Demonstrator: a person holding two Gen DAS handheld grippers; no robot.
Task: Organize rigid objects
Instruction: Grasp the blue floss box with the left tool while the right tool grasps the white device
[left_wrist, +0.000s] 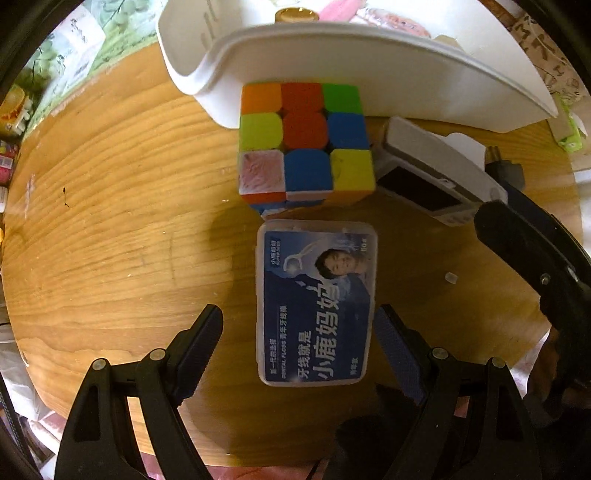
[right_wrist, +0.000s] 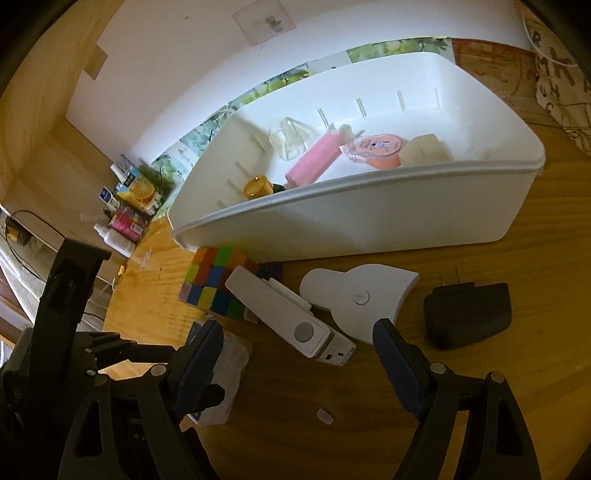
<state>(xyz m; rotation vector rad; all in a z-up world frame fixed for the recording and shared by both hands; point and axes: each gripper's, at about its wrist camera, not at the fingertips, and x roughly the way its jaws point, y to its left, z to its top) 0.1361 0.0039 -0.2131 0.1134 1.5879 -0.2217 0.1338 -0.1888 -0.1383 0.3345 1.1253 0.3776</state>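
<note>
A blue-labelled clear floss box (left_wrist: 317, 302) lies flat on the round wooden table (left_wrist: 122, 206), between the open fingers of my left gripper (left_wrist: 299, 343); its right finger touches or nearly touches the box. Beyond it a colourful puzzle cube (left_wrist: 304, 144) stands against a white bin (left_wrist: 388, 70). My right gripper (right_wrist: 299, 362) is open and empty, hovering in front of a white rectangular device (right_wrist: 284, 314). The cube (right_wrist: 214, 286), the floss box (right_wrist: 225, 376) and the bin (right_wrist: 351, 221) also show in the right wrist view.
A white fan-shaped piece (right_wrist: 358, 295) and a black plug adapter (right_wrist: 467, 319) lie right of the device. The bin holds a pink tube (right_wrist: 314, 160), an orange round case (right_wrist: 376, 149), an amber jar (right_wrist: 256, 188) and more. Bottles and boxes (right_wrist: 129, 206) stand off the table's left.
</note>
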